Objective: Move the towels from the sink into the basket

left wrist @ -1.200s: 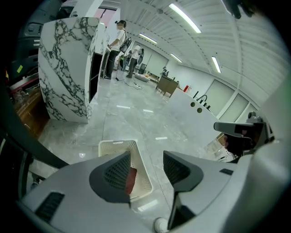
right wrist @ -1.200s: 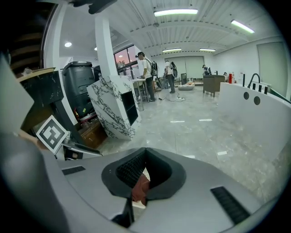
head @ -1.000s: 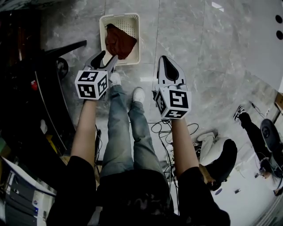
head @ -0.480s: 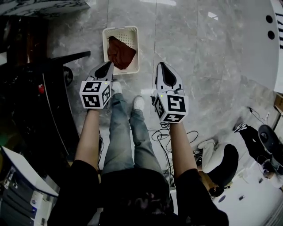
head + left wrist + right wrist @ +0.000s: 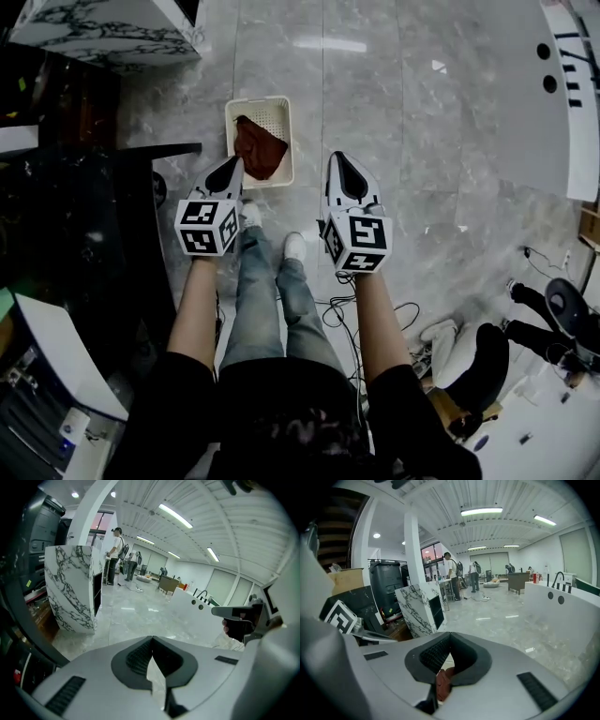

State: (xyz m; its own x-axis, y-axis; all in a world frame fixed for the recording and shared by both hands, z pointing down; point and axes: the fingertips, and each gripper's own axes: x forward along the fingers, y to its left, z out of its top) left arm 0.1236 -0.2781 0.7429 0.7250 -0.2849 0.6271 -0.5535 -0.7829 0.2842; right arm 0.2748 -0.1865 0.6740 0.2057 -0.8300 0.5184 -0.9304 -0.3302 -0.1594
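Note:
A cream perforated basket [image 5: 231,141] stands on the grey floor with a rust-red towel [image 5: 258,150] bunched inside it. My left gripper [image 5: 234,165] hangs above the basket's near left corner, jaws shut with nothing between them; its tips meet at the left gripper [image 5: 151,637] in its own view. My right gripper [image 5: 337,157] is held to the right of the basket, also shut and empty. In the right gripper view the right gripper [image 5: 450,633] shows closed tips, and a bit of the red towel [image 5: 442,684] shows through the slit below them.
A marble-patterned block [image 5: 103,33] stands at the far left, dark furniture [image 5: 75,216] along the left. A white counter with round holes [image 5: 562,84] lies at the upper right. Cables [image 5: 349,302] and a seated person [image 5: 487,361] are at the lower right.
The left gripper's jaws went from open to shut, empty. Both grippers rose away from the basket, which now looks smaller and farther; the towel stays in it.

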